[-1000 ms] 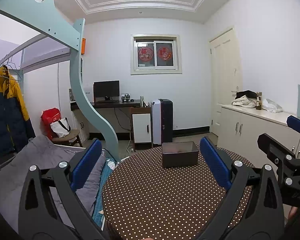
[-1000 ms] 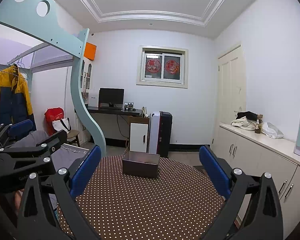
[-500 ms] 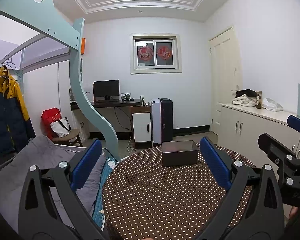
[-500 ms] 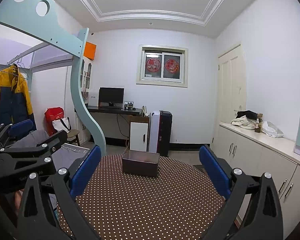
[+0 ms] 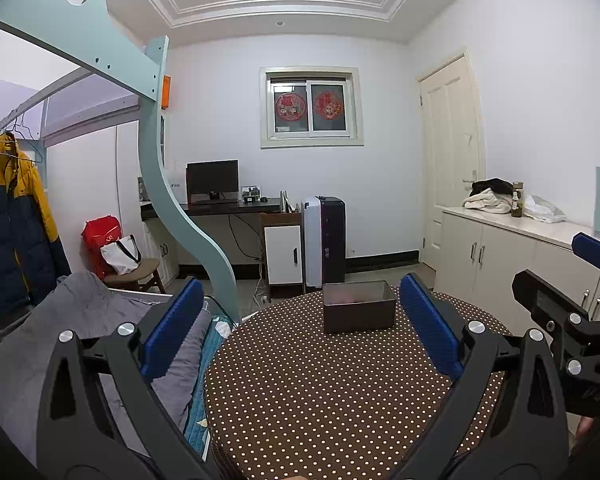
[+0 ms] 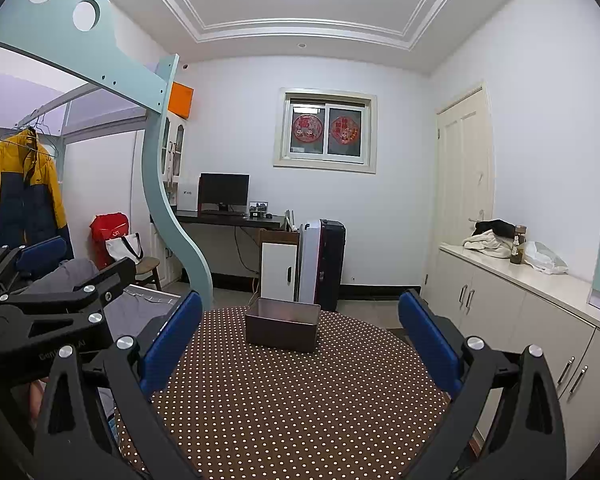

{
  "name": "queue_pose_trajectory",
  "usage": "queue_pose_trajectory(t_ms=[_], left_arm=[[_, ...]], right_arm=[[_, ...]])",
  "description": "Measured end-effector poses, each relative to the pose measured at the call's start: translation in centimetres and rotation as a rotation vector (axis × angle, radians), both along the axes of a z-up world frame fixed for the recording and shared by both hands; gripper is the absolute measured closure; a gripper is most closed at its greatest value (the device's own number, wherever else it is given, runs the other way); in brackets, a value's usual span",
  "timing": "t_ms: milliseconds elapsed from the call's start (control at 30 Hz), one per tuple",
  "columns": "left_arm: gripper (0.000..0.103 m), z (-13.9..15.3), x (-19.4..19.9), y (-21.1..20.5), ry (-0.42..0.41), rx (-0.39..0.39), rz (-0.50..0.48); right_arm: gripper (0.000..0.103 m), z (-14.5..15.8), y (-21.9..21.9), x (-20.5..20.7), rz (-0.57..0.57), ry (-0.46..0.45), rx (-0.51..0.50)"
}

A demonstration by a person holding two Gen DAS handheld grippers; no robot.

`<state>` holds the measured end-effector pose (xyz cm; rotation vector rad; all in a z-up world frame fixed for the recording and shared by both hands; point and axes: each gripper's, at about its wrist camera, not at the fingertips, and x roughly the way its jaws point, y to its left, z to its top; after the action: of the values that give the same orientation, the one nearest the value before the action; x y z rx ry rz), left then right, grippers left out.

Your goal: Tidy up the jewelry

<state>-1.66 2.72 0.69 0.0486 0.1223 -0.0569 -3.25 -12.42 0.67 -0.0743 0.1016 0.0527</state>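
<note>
The left hand-held gripper (image 5: 300, 320) is wide open and holds nothing. The brown box (image 5: 358, 306) sits on the dotted tabletop (image 5: 320, 392), at its far side. The right hand-held gripper (image 6: 298, 328) is wide open and empty too.

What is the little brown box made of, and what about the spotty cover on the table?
The brown box looks like stiff card or leatherette, matte: straight thin walls, sharp corners, no shine. Hard to be sure. The spotty cover looks like cloth or soft vinyl, brown with white dots, because it lies flat and bends down over the round table's edge.
</note>
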Motion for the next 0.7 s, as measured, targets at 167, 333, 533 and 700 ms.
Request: queue_pose_trajectory(t_ms=[167, 333, 533, 700], left_arm=[[0.007, -0.03, -0.07, 0.06, 0.000, 0.001, -0.002], [0.007, -0.06, -0.02, 0.07, -0.002, -0.001, 0.001], [0.006, -0.19, 0.22, 0.07, 0.005, 0.005, -0.001], [0.007, -0.22, 0.28, 0.15, 0.007, 0.007, -0.001]], right_arm=[[0.008, -0.06, 0.01, 0.05, 0.000, 0.001, 0.001], [0.008, -0.06, 0.00, 0.06, 0.000, 0.000, 0.002], [0.008, -0.22, 0.12, 0.07, -0.001, 0.006, -0.001], [0.008, -0.19, 0.29, 0.11, 0.000, 0.006, -0.001]])
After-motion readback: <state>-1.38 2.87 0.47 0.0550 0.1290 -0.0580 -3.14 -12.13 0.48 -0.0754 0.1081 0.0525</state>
